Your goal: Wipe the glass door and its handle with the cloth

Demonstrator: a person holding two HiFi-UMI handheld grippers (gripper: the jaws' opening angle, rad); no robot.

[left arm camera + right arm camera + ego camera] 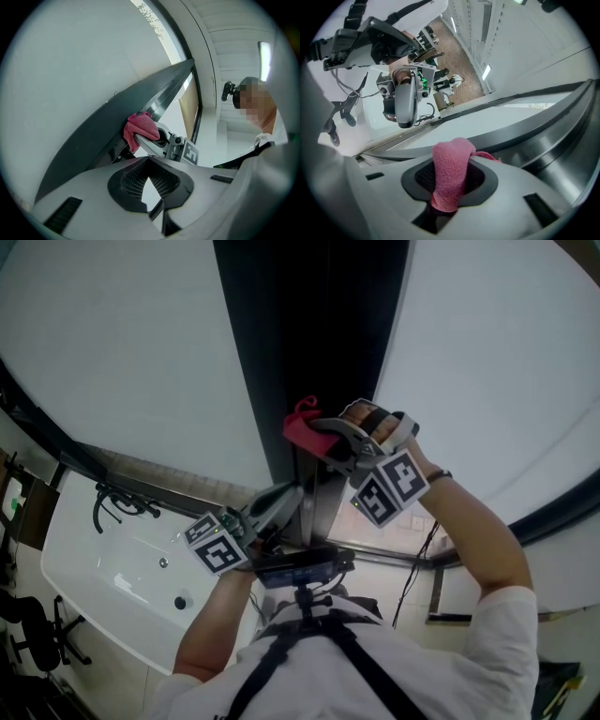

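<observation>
Frosted glass door (122, 362), dark frame (309, 324), right gripper (326, 435) clenching cloth (450, 173), left gripper (152, 159) closed

Pink cloth (302, 430) against dark door frame (309, 334)

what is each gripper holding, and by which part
The right gripper clamps the pink terry cloth around its bunched middle, a fold poking past the jaws. The left gripper holds nothing.

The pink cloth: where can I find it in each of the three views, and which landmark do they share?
Head view: pink cloth just above centre, at the right gripper tips.
Left gripper view: cloth at centre, against the dark door frame.
Right gripper view: cloth at lower centre, between the jaws.
Shared landmark: the dark door frame, in all three.
</observation>
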